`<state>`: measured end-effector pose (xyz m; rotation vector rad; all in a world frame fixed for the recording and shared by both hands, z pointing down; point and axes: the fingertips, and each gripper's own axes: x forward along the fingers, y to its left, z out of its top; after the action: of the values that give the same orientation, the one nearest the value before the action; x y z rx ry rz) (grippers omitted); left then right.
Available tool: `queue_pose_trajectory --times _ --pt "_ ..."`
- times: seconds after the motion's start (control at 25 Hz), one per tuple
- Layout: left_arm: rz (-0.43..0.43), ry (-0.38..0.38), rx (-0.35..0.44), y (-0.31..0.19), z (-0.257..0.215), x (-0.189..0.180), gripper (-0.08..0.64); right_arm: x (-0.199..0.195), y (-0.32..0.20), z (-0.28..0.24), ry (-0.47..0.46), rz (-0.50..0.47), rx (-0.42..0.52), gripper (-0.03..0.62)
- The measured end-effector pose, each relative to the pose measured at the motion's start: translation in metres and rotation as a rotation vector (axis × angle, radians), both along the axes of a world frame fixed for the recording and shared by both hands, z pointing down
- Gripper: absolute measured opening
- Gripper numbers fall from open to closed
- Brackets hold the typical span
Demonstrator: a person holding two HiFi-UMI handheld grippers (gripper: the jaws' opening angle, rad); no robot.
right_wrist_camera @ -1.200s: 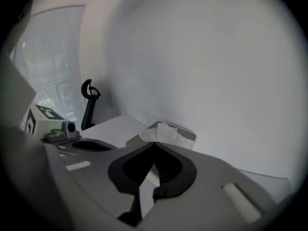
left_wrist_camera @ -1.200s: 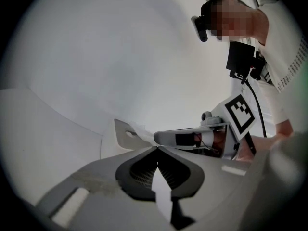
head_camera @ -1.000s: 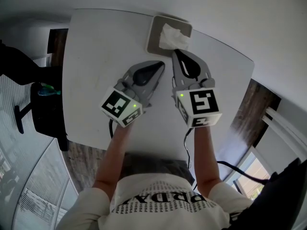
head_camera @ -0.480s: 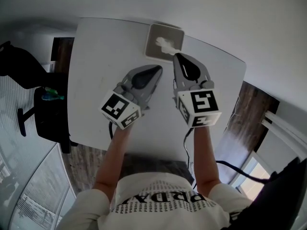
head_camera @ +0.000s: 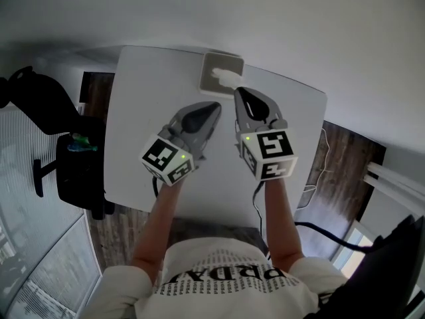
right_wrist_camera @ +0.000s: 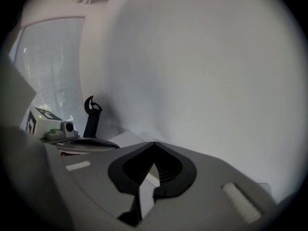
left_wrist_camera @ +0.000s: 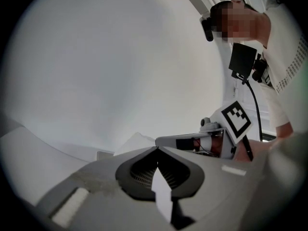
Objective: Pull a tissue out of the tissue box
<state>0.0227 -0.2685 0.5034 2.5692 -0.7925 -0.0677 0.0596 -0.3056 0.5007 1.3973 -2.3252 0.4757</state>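
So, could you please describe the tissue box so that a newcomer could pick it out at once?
Find the white table in the head view and look to its far edge. The tissue box is the flat greyish-beige square lying there, just beyond the tip of the right gripper. What sets it apart is the white tissue drawn out of its top towards that gripper.

**A:** Head view, where is it set?
**B:** Above the person, facing steeply down from well off. It covers the white table [head_camera: 133, 151], the left gripper [head_camera: 216, 106] and the right gripper [head_camera: 236, 92].
**A:** Left gripper view?
**B:** Rides that gripper, close behind its jaws, facing the wall [left_wrist_camera: 120, 71]. The right gripper shows on its right.
**A:** Right gripper view?
**B:** Same mounting, with the left gripper on its left. Both views share a strip of table.
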Motion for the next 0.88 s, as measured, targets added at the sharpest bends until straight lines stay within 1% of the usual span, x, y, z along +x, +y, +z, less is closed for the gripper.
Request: queue_pose_trajectory --times 0.16,0.52,0.88 --pt "0.002 0.007 0.004 0.009 -0.02 -0.001 -0.008 0.001 0.009 -0.018 -0.008 0.005 0.012 0.008" --pt "0.02 0.006 0.049 0.03 -0.066 -0.006 -0.008 -0.002 0.032 -0.065 -0.028 0.004 0.051 0.008" --pt "0.022 -0.016 0.085 0.054 -0.107 -0.006 -0.008 0.006 0.065 -0.107 -0.042 0.009 0.087 0.008"
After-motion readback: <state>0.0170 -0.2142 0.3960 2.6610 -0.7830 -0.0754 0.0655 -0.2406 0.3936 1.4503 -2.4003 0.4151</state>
